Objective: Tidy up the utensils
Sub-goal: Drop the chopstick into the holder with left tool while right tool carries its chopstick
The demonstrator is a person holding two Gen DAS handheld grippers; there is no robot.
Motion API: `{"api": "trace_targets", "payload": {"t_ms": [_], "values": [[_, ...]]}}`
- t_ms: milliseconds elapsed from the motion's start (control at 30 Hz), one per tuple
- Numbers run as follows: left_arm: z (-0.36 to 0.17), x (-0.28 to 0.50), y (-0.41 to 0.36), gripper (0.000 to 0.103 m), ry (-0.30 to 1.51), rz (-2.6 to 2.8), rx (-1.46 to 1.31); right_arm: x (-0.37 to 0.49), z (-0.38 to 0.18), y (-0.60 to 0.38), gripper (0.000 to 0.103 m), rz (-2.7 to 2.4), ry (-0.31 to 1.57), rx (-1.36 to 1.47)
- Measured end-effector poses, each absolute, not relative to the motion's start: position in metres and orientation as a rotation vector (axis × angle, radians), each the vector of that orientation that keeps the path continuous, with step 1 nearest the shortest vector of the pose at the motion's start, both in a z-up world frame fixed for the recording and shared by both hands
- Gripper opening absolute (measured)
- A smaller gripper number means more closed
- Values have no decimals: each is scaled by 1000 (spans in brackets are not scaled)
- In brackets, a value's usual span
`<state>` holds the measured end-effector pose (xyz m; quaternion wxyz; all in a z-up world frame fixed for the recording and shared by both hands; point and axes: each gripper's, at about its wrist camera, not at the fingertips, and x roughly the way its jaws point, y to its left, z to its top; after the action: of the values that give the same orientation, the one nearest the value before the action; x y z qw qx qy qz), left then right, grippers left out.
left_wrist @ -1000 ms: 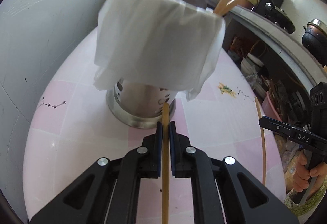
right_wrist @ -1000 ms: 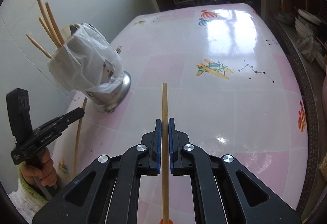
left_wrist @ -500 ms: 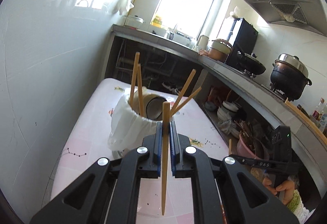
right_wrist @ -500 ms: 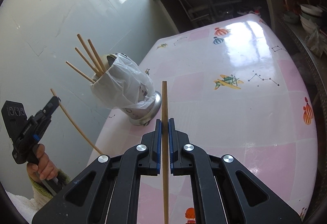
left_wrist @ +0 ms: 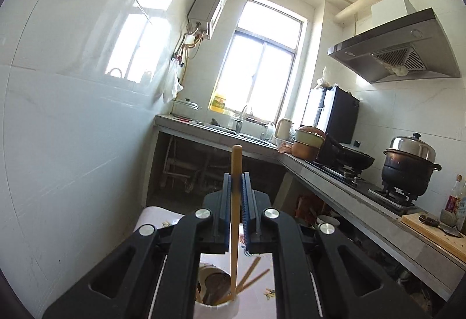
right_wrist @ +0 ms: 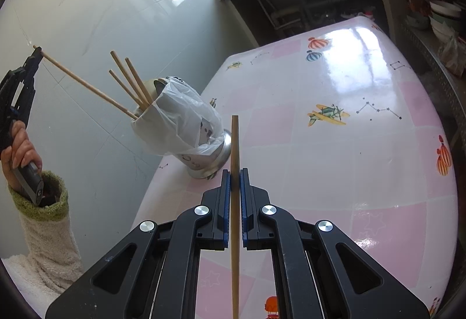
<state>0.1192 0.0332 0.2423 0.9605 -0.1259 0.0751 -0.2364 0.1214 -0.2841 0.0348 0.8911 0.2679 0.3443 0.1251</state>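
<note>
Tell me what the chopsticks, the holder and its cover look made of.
Chopsticks: likely bamboo or wood, matte tan, straight. Holder: apparently stainless steel, with a shiny flared base. Cover: thin translucent white plastic bag, crinkled and draped over the rim.

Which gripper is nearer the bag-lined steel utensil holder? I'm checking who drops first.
Left. The left gripper has its chopstick's tip already at the utensil holder's rim; the right gripper holds its chopstick off to the side.
</note>
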Motion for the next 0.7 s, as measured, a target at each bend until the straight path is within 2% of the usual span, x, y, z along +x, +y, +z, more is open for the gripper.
{"api": "trace_targets", "payload": {"t_ms": [167,700], "values": [[235,147,19,6,149,-399,-208,125,30,-288,5,263,720,569],[140,198,-12,6,343,-369,-133,129,26,-287,5,269,730,577]]}}
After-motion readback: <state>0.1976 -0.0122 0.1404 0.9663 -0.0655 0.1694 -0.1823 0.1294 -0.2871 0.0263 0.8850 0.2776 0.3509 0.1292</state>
